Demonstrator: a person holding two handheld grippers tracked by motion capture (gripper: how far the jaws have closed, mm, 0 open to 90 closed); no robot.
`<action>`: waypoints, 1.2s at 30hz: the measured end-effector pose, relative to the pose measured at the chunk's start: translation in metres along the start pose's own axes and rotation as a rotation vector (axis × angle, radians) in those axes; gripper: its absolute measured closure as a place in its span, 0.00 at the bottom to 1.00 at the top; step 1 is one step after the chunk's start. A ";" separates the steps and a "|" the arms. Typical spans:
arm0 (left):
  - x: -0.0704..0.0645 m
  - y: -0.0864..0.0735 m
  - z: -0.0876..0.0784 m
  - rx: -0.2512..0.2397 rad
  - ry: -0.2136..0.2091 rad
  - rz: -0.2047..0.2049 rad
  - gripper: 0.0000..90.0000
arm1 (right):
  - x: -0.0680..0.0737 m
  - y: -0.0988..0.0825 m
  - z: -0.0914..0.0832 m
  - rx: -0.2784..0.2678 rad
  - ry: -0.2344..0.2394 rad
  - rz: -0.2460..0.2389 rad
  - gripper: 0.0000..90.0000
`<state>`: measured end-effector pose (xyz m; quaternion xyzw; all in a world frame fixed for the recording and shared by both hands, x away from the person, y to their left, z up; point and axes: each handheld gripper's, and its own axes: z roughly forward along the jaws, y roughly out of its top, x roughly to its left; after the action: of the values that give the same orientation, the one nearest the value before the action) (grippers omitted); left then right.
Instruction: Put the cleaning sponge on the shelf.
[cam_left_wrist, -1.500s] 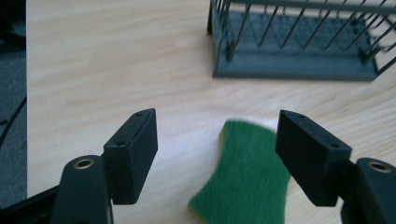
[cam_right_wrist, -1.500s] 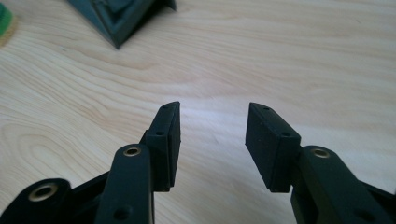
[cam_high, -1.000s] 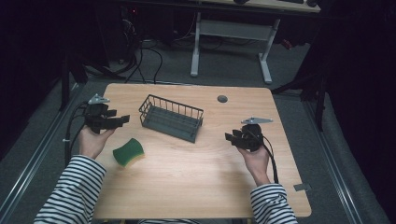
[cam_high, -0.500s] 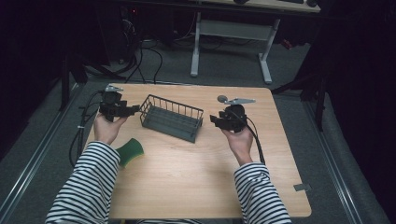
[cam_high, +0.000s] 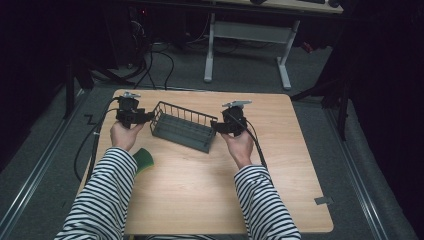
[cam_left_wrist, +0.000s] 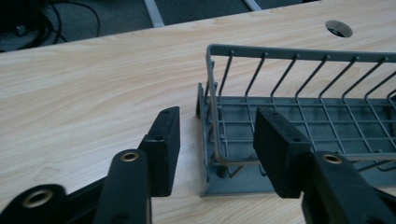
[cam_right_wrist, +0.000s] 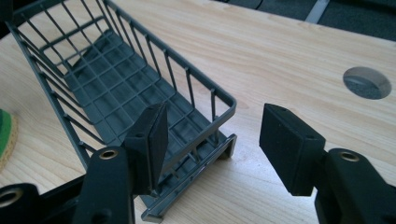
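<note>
A grey wire dish rack (cam_high: 183, 127) sits on the wooden tabletop (cam_high: 280, 165). The left claw (cam_left_wrist: 215, 140) gapes wide astride its left end rim; the right claw (cam_right_wrist: 212, 140) gapes astride its right end. Neither grips. No writing is readable anywhere.

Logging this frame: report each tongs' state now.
Left tongs: open, straddling the wire basket's end rim.
Right tongs: open, straddling the basket's other end.
</note>
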<state>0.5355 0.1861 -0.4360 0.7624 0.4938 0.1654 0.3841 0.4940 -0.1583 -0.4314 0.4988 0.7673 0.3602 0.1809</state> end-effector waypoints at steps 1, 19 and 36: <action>0.000 0.000 0.001 0.005 -0.002 0.001 0.61 | 0.000 0.000 0.002 0.005 -0.004 -0.006 0.48; -0.017 -0.006 0.007 0.088 -0.061 0.076 0.90 | 0.000 -0.013 0.001 0.053 0.002 -0.087 0.57; -0.062 -0.030 -0.015 0.124 -0.155 0.103 0.87 | -0.012 -0.059 -0.048 0.021 0.033 -0.113 0.55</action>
<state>0.4795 0.1444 -0.4409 0.8197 0.4321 0.0945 0.3640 0.4314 -0.2014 -0.4437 0.4507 0.8009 0.3494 0.1830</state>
